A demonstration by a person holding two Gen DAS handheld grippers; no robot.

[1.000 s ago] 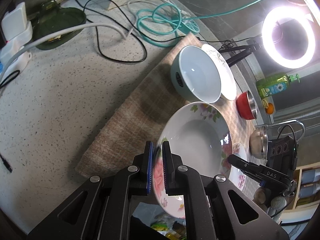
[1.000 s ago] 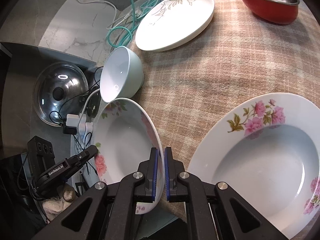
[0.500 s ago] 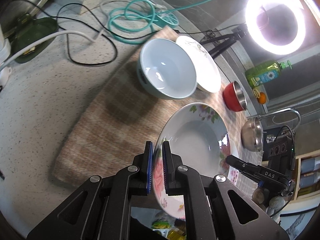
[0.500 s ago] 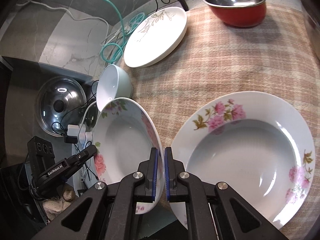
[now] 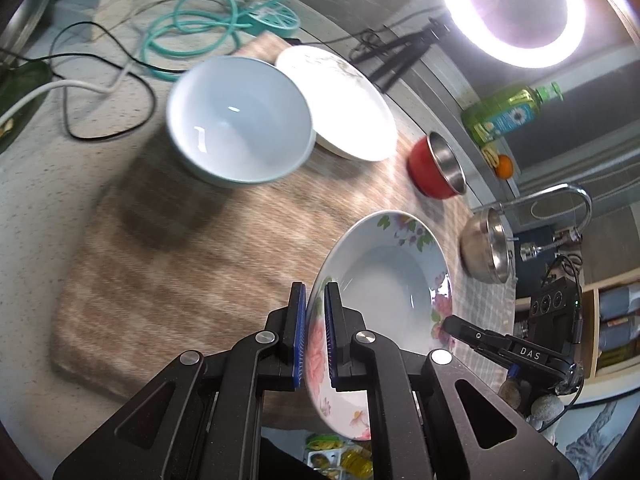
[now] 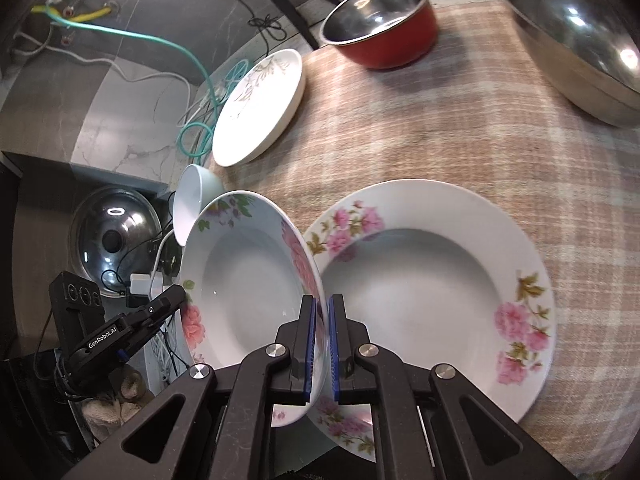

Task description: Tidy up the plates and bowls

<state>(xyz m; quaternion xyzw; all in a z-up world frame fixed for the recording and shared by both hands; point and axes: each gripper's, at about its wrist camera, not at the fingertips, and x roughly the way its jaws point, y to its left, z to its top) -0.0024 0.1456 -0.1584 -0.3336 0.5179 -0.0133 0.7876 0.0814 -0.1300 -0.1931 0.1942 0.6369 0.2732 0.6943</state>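
Both grippers pinch one deep white plate w/ pink flower rim [image 5: 394, 280], one on each side of its rim, plate lifted off the cloth & tilted.

Left wrist view: left gripper [image 5: 315, 322] at 6 o'clock, blue pads clamped tight on the near rim; plate runs up toward 2 o'clock from the pads. Right gripper [image 5: 456, 326] shows as a black arm at 4 o'clock, tip on the plate's far rim. On the beige checked cloth [image 5: 192, 260]: pale blue ceramic bowl [image 5: 240, 128] at 11 o'clock, plain white plate w/ faint leaf print [image 5: 340, 104] just beside it at 12, its edge tucked behind the bowl. Small red bowl w/ steel inside [image 5: 436, 170] at 2 o'clock, steel bowl [image 5: 488, 250] at 3. Teal cable coil [image 5: 192, 36] & black wire [image 5: 120, 80] on the speckled counter, upper left. Ring light [image 5: 516, 12] at 1 o'clock, green bottle [image 5: 508, 114] under it.

Right wrist view: right gripper pads shut on the same plate's rim at 6 o'clock; plate body spreads to 9 o'clock. Second, matching flowered deep plate [image 6: 436, 292] lies flat on the cloth at 3 o'clock, its left edge behind the held plate. Large steel bowl at 1–2 o'clock, red bowl at 12, leaf-print plate at 11. Left gripper at 8 o'clock, on the far rim.
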